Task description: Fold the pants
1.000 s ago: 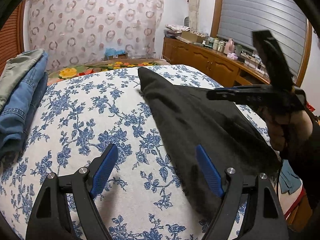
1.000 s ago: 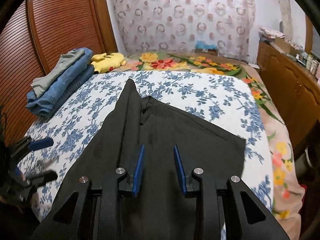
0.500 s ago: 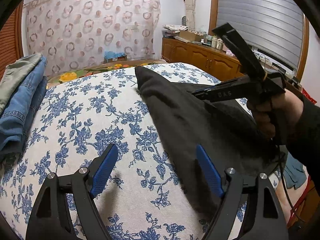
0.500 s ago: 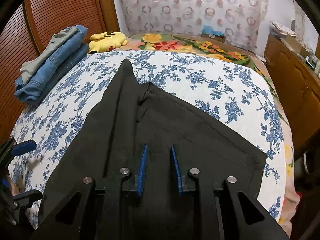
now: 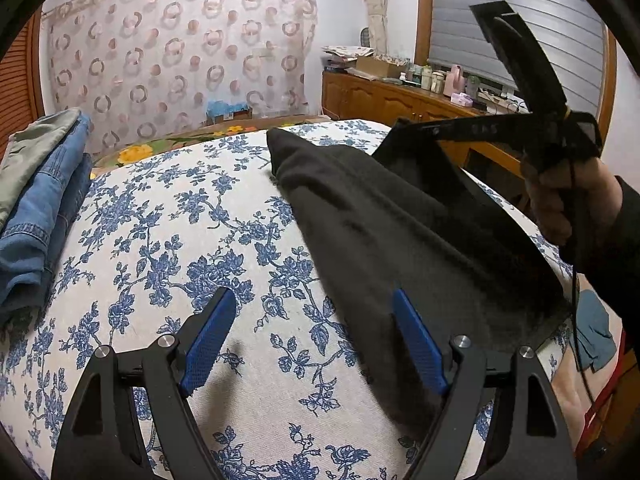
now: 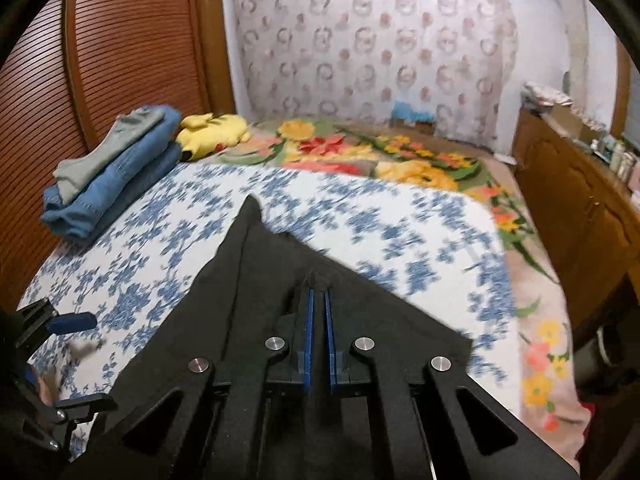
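Note:
Black pants (image 5: 400,232) (image 6: 248,280) lie spread on the blue-flowered bedspread (image 5: 180,240), one leg reaching toward the far end. My right gripper (image 6: 318,292) has its blue pads nearly together, closing tight on a pinch of the black fabric. In the left wrist view the right gripper (image 5: 400,130), held by a person's hand (image 5: 560,200), lifts that edge of the pants off the bed. My left gripper (image 5: 312,296) stands wide open low over the bedspread. Its right pad (image 5: 420,344) is over the near edge of the pants, with nothing gripped.
A stack of folded jeans (image 5: 40,208) (image 6: 112,176) sits at the bed's left side, with a yellow plush toy (image 6: 212,132) behind it. A flowered blanket (image 6: 380,156) covers the far end. A wooden cabinet (image 6: 580,200) with bottles runs along the right; a slatted wooden door (image 6: 120,40) stands left.
The right gripper's pads closed from a clear gap onto the black fabric and rose, lifting the pants' edge. The left gripper stayed open and hardly moved.

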Available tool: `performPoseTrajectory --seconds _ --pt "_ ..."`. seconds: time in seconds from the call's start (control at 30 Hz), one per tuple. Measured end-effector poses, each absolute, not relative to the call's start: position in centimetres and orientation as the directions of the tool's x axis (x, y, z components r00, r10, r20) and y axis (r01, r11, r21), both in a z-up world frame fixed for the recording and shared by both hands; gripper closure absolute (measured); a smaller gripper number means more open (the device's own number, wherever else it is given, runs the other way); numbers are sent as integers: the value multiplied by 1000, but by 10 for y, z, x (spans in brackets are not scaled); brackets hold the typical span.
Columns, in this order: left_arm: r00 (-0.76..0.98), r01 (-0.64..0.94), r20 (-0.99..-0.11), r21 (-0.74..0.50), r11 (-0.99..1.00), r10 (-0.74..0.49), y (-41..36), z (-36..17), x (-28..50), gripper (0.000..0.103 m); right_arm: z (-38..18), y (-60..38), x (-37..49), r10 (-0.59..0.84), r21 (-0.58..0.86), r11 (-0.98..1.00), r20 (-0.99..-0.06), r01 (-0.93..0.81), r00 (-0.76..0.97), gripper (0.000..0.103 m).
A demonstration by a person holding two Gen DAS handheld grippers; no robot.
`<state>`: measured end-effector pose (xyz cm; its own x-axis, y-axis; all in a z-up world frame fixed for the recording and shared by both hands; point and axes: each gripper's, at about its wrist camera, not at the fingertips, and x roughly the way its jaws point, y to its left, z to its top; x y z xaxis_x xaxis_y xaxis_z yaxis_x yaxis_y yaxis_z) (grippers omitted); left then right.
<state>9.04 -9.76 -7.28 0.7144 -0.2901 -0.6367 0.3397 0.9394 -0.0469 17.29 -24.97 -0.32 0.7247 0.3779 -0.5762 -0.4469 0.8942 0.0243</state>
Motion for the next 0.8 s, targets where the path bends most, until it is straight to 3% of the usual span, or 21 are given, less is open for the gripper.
performPoseTrajectory --seconds 0.8 --pt "709 344 -645 -36 938 -284 -99 -75 91 21 -11 -294 181 218 22 966 -601 -257 769 98"
